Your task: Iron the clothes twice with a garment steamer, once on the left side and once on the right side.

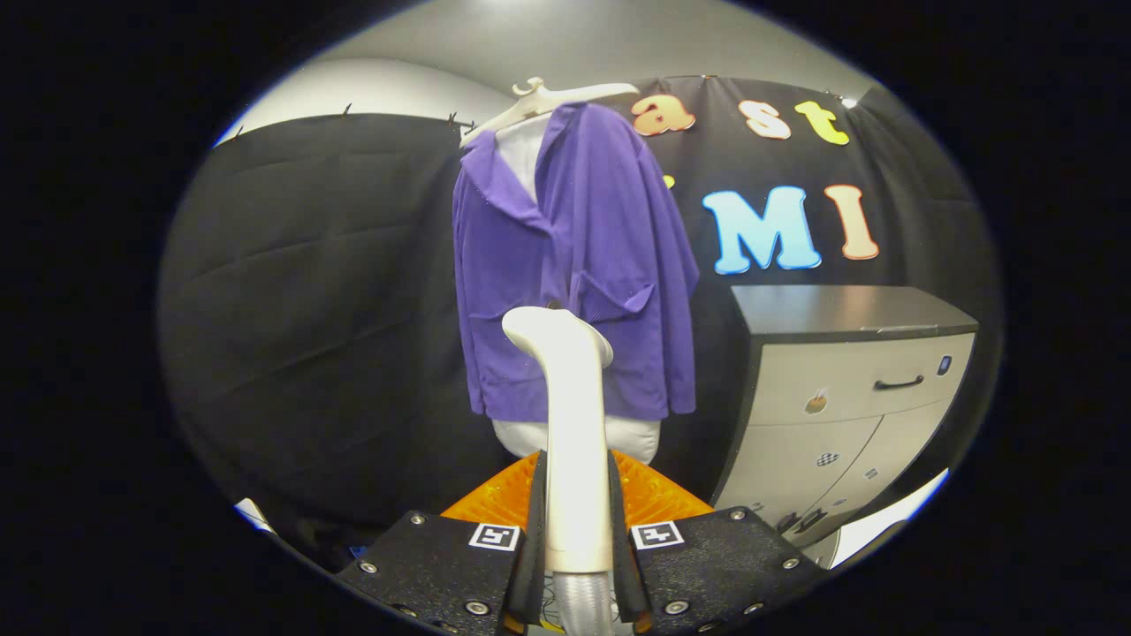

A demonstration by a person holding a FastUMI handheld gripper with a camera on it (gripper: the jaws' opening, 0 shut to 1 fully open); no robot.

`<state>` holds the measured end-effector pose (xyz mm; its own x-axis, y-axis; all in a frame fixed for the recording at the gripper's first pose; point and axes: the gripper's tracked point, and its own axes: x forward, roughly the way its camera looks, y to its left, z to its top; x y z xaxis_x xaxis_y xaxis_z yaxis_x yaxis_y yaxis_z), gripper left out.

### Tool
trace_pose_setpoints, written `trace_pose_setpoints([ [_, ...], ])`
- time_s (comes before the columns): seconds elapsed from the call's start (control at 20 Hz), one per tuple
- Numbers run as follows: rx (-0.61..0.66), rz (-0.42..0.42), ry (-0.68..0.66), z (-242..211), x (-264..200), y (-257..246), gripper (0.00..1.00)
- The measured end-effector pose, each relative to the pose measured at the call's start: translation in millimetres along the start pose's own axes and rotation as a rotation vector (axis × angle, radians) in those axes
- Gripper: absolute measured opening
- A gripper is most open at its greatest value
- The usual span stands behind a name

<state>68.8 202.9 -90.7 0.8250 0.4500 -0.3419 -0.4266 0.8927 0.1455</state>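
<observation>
A purple jacket [574, 256] hangs over a white shirt on a white hanger [548, 102], in front of the black cloth wall. The white shirt's hem [636, 437] shows below the jacket. My gripper [576, 521] is shut on the white handle of the garment steamer [570, 424], which stands upright between the fingers. The steamer's head [552, 331] points at the jacket's lower part, near its pocket; whether it touches the cloth I cannot tell. A ribbed hose [583, 605] leaves the handle's bottom end.
A grey cabinet [848, 389] with a dark top, a drawer handle and stickers stands to the right of the jacket. An orange ribbed part [654, 495] sits just beyond the fingers, behind the steamer handle.
</observation>
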Motion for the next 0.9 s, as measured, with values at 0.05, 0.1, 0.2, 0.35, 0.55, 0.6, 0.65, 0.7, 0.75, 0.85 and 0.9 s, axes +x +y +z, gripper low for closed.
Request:
trace_pose_setpoints([
  [0.05, 0.001, -0.014, -0.032, 13, -9, -7, 0.32],
  [0.1, 0.004, -0.031, -0.064, 24, -18, -15, 0.32],
  [0.2, 0.007, -0.059, -0.132, 45, -36, -28, 0.32],
  [0.35, 0.022, -0.105, -0.2, 69, -59, -51, 0.32],
  [0.55, 0.041, -0.169, -0.264, 88, -83, -70, 0.31],
  [0.6, 0.044, -0.186, -0.28, 91, -88, -74, 0.31],
  [0.65, 0.053, -0.199, -0.298, 92, -92, -78, 0.31],
  [0.7, 0.061, -0.211, -0.309, 93, -96, -81, 0.31],
  [0.75, 0.07, -0.224, -0.322, 95, -101, -87, 0.32],
  [0.85, 0.081, -0.25, -0.329, 97, -107, -97, 0.31],
  [0.9, 0.092, -0.256, -0.327, 98, -107, -100, 0.31],
])
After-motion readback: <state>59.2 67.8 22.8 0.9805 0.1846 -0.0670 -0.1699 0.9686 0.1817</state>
